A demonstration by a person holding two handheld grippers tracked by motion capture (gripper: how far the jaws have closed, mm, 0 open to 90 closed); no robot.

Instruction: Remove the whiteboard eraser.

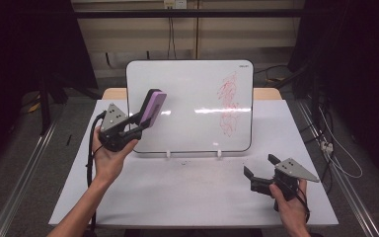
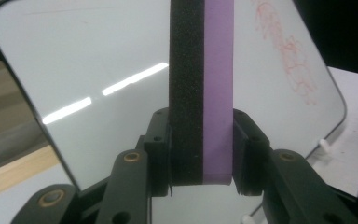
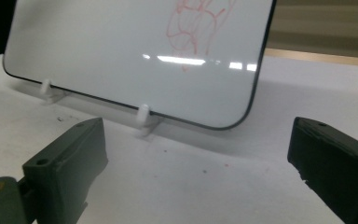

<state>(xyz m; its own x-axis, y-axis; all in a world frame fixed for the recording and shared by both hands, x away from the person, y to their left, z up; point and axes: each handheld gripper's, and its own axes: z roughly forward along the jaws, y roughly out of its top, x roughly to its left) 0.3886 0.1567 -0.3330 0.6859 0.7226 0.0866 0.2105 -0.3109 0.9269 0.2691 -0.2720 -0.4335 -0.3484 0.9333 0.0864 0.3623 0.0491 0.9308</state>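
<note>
From the high view, you are holding the eraser (image 1: 153, 106) up in the left gripper (image 1: 139, 120), near the board's (image 1: 187, 89) left part; the red scribble (image 1: 229, 103) is standing unwiped.

The left gripper view is showing its jaws pinching the eraser (image 2: 201, 93).

In the right gripper view, the right gripper (image 3: 196, 163) is gaping, holding nothing.

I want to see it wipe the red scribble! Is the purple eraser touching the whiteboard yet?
Cannot tell. In the high view the eraser overlaps the whiteboard, and the left gripper view shows it edge-on with no clear gap or contact.
</note>
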